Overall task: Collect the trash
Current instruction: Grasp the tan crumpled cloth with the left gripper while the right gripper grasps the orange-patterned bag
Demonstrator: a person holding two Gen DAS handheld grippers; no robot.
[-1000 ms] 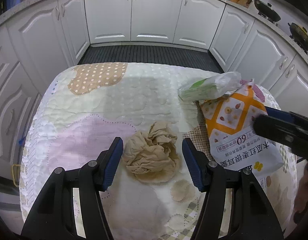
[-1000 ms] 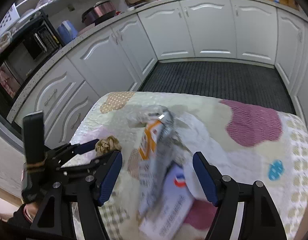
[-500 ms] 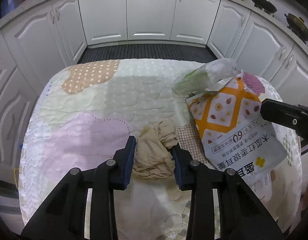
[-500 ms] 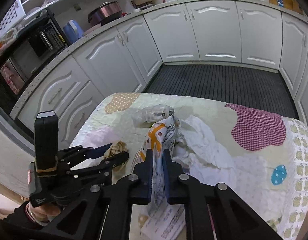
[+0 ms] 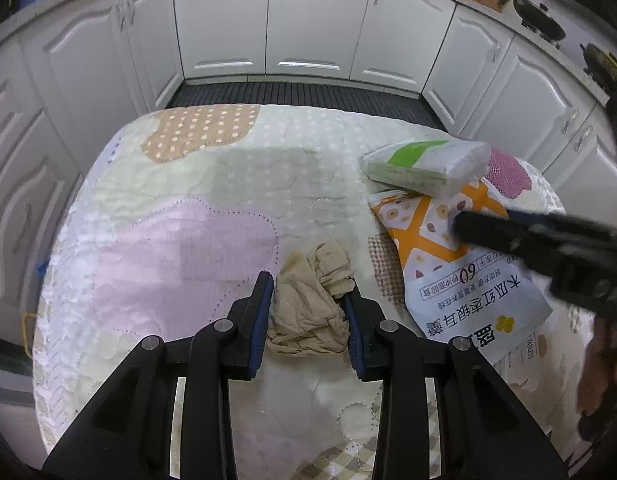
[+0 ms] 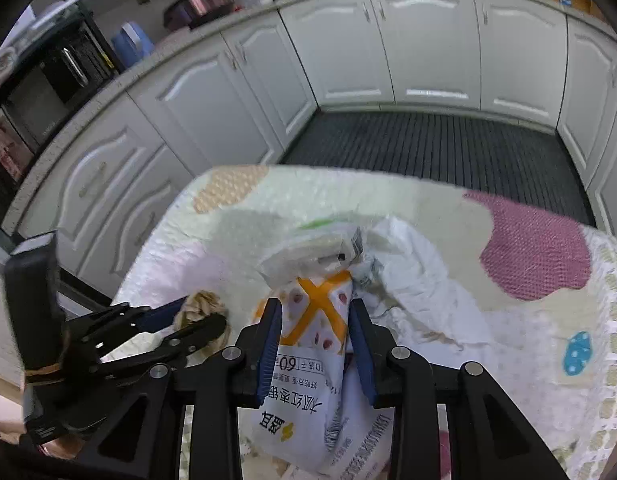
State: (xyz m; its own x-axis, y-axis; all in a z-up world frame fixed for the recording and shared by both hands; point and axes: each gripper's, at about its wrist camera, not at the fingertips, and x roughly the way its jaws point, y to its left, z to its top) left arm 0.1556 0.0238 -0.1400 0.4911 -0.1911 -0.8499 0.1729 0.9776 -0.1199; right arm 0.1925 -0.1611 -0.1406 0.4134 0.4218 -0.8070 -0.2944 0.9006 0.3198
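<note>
Since a second ago both sets of jaws have come in from wide apart. The left pair closed onto the crumpled tan paper (image 5: 308,312) and has stayed there. The right pair pinched tight on the orange-and-white snack bag (image 6: 312,344) half a second back and has just been opening again, with the bag between the jaws.

Tan paper: on the quilted table cover (image 5: 188,240), squeezed between the blue pads (image 5: 260,320) of the left gripper (image 5: 308,300); both pads press its sides. Jaws narrow, holding the wad. The right wrist view shows the same wad (image 6: 202,306) at the left gripper's (image 6: 196,316) tips.

Snack bag: lies flat on the cover in the left view (image 5: 460,272), its top end under a white-and-green tissue pack (image 5: 424,166). In the right view its orange end stands up between the right gripper's (image 6: 314,332) blue pads (image 6: 270,344). Jaws narrow; the bag fills most of the gap, touching or nearly touching both pads. Whether they still press it, cannot tell.

Beyond: crumpled white paper (image 6: 420,280) just behind and right of the bag. White cabinets (image 5: 308,20) around the table.
</note>
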